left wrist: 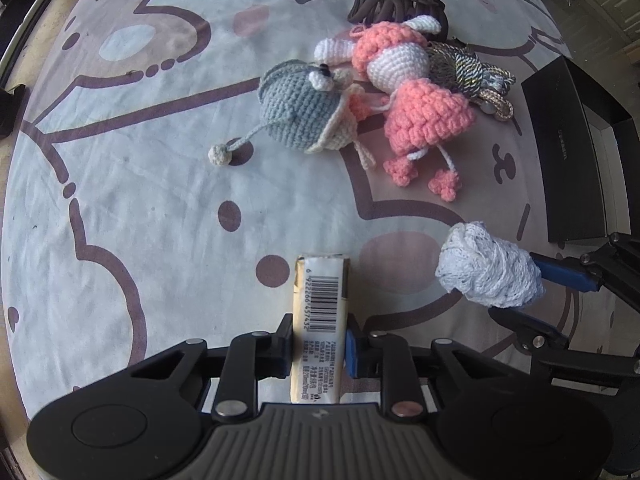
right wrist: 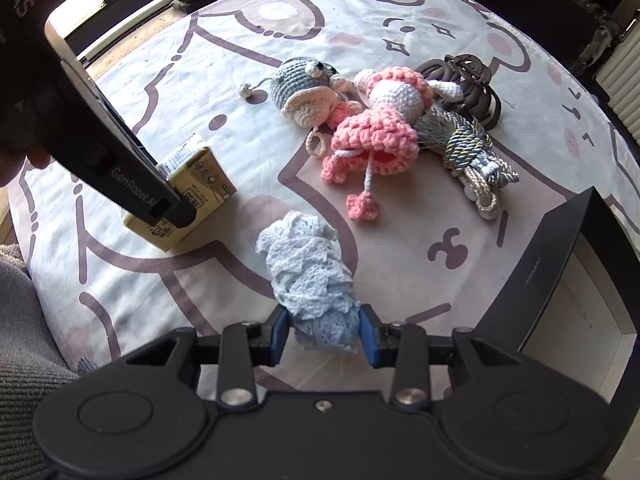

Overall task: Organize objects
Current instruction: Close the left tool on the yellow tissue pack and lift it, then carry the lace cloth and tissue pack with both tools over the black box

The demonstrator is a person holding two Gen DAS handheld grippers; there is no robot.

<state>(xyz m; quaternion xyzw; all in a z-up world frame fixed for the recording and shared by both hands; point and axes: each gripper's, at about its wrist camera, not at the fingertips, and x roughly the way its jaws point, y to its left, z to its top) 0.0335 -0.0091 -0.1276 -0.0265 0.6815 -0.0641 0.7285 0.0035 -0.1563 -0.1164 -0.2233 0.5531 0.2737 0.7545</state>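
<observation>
Now the carton (left wrist: 319, 312) is pinched narrowly by the left gripper (left wrist: 319, 344); the soft lace bundle (right wrist: 310, 276), clamped in the right gripper (right wrist: 323, 336), could be squeezed out.

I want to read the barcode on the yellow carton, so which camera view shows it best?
The left wrist view. The yellow carton sits between the left hand-held gripper fingers with its barcode face turned to the camera. In the right wrist view the carton shows only its gold sides, partly hidden by that gripper; no barcode is readable.

We cannot read the small print on the carton (left wrist: 319, 322); the black box (right wrist: 560, 280) runs off frame.
</observation>
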